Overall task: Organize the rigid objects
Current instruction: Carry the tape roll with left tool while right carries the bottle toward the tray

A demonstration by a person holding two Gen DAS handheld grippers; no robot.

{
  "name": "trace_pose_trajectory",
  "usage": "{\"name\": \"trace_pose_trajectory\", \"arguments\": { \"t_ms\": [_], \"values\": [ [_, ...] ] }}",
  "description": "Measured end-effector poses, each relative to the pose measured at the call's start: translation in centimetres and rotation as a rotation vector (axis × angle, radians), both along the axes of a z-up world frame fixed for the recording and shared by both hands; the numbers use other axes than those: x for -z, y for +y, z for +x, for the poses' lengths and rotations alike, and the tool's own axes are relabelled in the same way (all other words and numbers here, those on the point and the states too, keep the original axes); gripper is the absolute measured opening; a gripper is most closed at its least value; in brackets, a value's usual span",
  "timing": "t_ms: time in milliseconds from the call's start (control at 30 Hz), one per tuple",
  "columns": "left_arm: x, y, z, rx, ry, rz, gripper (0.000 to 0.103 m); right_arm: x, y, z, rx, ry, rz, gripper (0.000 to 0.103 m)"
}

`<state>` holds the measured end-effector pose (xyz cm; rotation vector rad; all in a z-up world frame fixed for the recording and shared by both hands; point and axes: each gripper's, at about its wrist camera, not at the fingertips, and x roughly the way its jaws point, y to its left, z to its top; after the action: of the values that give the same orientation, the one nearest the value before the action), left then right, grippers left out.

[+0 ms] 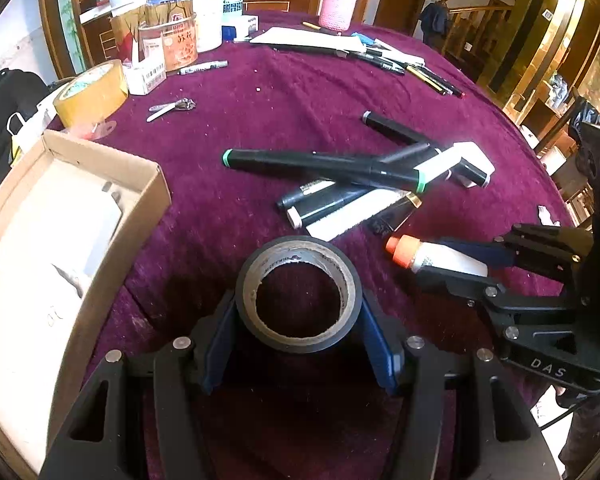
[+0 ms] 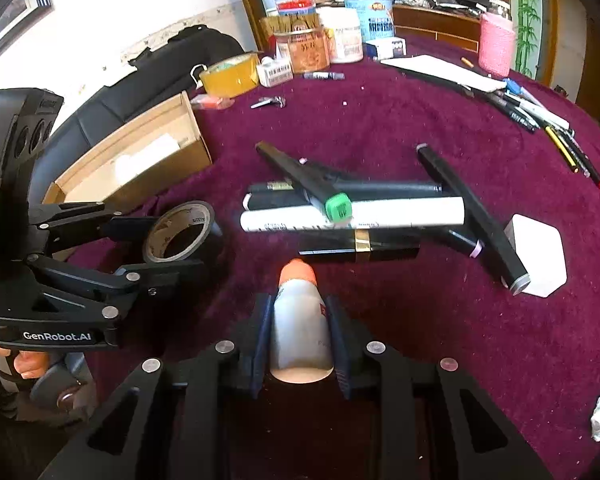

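Observation:
My left gripper [image 1: 300, 300] is shut on a black tape roll [image 1: 296, 347], its blue pads pressing both sides; the roll stands tilted just above the purple cloth. In the right wrist view the same gripper [image 2: 180, 240] and tape roll [image 2: 196, 214] are at the left. My right gripper [image 2: 300, 304] is shut on a white glue bottle [image 2: 300, 332] with an orange cap pointing forward. From the left wrist view, the right gripper [image 1: 436, 258] and the glue bottle [image 1: 448, 260] sit at the right. A heap of black and white markers [image 1: 324, 164] lies between and beyond them.
An open cardboard box [image 1: 148, 184] stands at the left table edge. Behind are a yellow tape roll [image 1: 92, 92], jars [image 1: 180, 44], a nail clipper [image 1: 172, 106], a pink bottle [image 1: 338, 0] and a row of pens [image 1: 420, 72]. A white block [image 2: 540, 256] lies right of the markers.

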<state>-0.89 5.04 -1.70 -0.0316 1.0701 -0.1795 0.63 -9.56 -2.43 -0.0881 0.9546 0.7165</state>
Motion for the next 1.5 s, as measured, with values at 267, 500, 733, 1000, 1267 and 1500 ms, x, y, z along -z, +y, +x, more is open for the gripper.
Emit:
{"name": "trace_pose_trajectory", "arguments": {
  "t_ms": [267, 500, 733, 1000, 1267, 1500],
  "values": [
    [0.2, 0.3, -0.1, -0.019, 0.007, 0.012, 0.058, -0.4, 0.2, 0.1, 0.023, -0.018, 0.023, 0.03],
    [-1.2, 1.6, -0.9, -0.053, -0.027, -0.001, 0.058, -1.9, -0.1, -0.2, 0.038, -0.047, 0.06, 0.03],
    [-2.8, 3.5, -1.7, -0.1, -0.057, -0.03, 0.058, -2.6, 0.0, -0.2, 0.039, -0.058, 0.082, 0.03],
    [-4.4, 5.6, -2.2, -0.153, -0.093, -0.024, 0.058, -3.8, 1.3, 0.4, 0.017, -0.071, 0.112, 0.03],
    [-6.1, 10.7, -3.8, -0.281, -0.13, -0.004, 0.058, -5.0, 3.9, 0.6, -0.04, -0.096, 0.127, 0.03],
    [-5.8, 14.0, -5.4, -0.37, -0.123, -0.001, 0.058, -5.3, 6.5, 1.1, -0.099, -0.093, 0.132, 0.03]
  ]
}}
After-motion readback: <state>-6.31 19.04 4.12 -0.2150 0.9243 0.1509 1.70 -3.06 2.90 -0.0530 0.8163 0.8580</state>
